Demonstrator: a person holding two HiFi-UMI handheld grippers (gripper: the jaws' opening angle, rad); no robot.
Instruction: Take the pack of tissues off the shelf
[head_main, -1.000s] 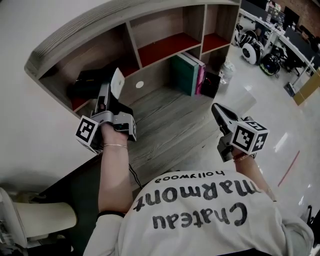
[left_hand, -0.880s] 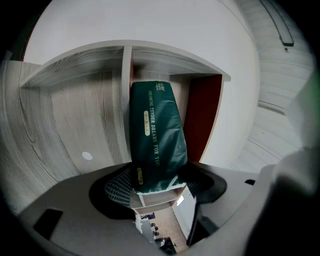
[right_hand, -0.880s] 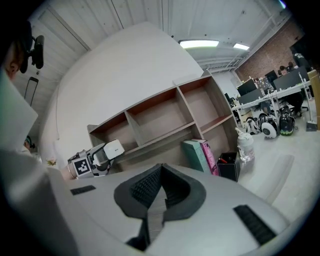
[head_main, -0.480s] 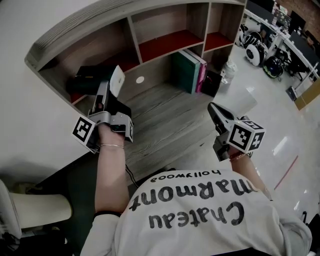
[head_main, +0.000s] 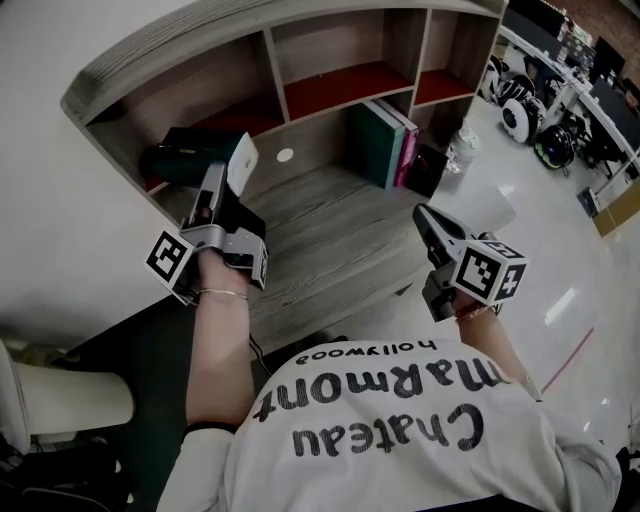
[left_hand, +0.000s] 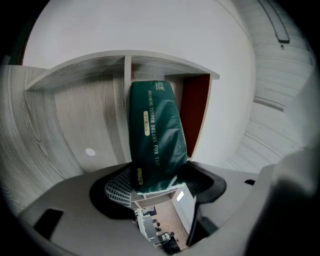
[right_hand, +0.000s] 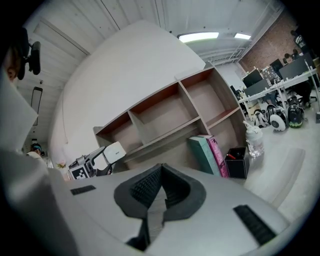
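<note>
The pack of tissues (head_main: 186, 160) is dark green with pale print. It sticks out of the low left compartment of the wooden shelf (head_main: 330, 92). My left gripper (head_main: 214, 176) is shut on the pack's near end. In the left gripper view the pack (left_hand: 156, 132) rises from between the ribbed pads (left_hand: 119, 189), which stand wide apart on either side of it. My right gripper (head_main: 421, 214) hovers over the desk's right side, apart from the shelf. In its own view the right gripper (right_hand: 161, 173) has its pads together with nothing in them.
Green and pink books (head_main: 385, 140) stand under the middle shelf, with a black pen holder (head_main: 428, 168) and a water bottle (head_main: 458, 145) to their right. The grey wooden desk top (head_main: 330, 240) lies below both grippers. An office with desks lies to the far right.
The left gripper and the pack have shifted a little outward from the left compartment, and more of the green pack shows. The right gripper has stayed where it was.
</note>
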